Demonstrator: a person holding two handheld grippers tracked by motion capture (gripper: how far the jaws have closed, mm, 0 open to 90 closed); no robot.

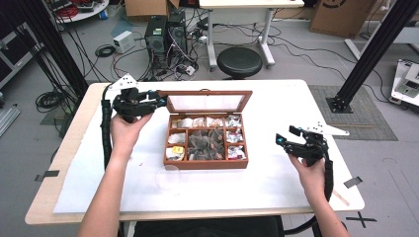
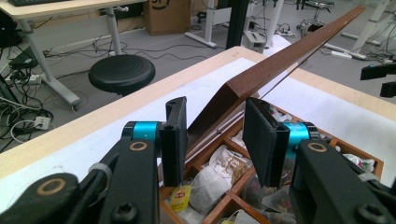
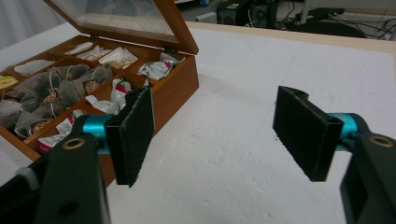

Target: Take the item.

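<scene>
The left gripper [image 2: 215,140], nearest in its own view, is clamping its jaws on the corner of the lid [image 2: 261,79] of the wooden tea box [image 1: 207,163], which is sitting mid-frame on the counter [image 1: 276,182]. If that grip slips, the lid is likely dropping shut. At the right of the high view, the right gripper [image 1: 290,137] is hovering with its jaws apart and nothing between them; reaching in carelessly could be nudging the box or snagging tea bags [image 3: 51,93].

Beyond our bench [image 1: 296,177] we see a black round stool [image 1: 239,61], computer towers [image 1: 165,34] amid tangled cables, cardboard boxes [image 1: 341,15] and a white desk [image 1: 242,12].
</scene>
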